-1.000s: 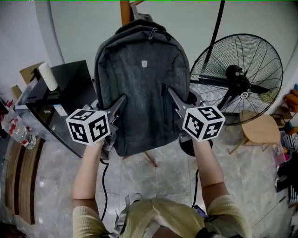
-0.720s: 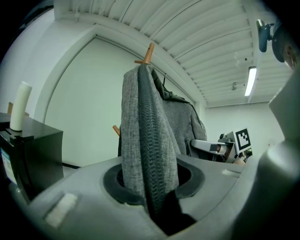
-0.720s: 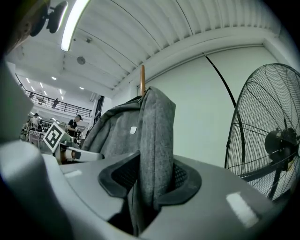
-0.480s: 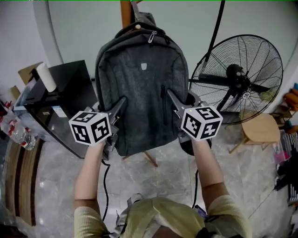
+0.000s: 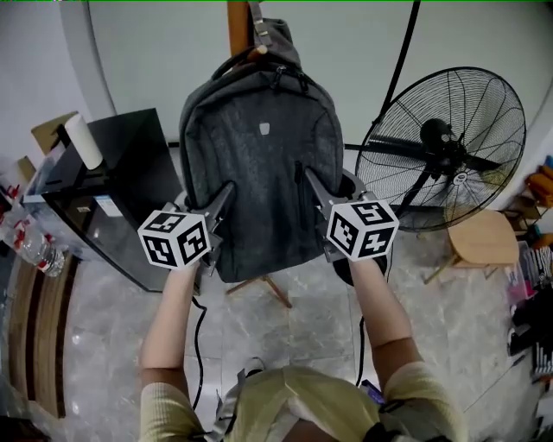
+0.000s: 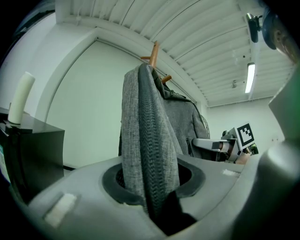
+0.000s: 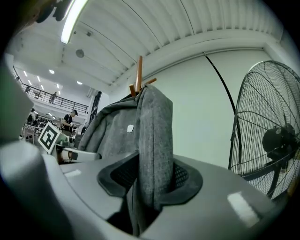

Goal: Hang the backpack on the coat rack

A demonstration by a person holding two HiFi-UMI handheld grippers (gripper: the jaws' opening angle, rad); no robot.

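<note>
Backpack [image 5: 259,164] being seated on the coat rack [image 5: 237,24].
The left hand-held gripper [image 5: 223,197] and right hand-held gripper [image 5: 311,186] each clenched a side edge of the bag, which hung against the post. The next move likely called for checking the hold, then letting go. Whether the top loop [image 5: 244,57] sat over a peg [image 5: 257,50] was unclear, and the rack's top was cut off.

Head view downward; 2 claw views beside backpack [image 5: 259,173]
</note>
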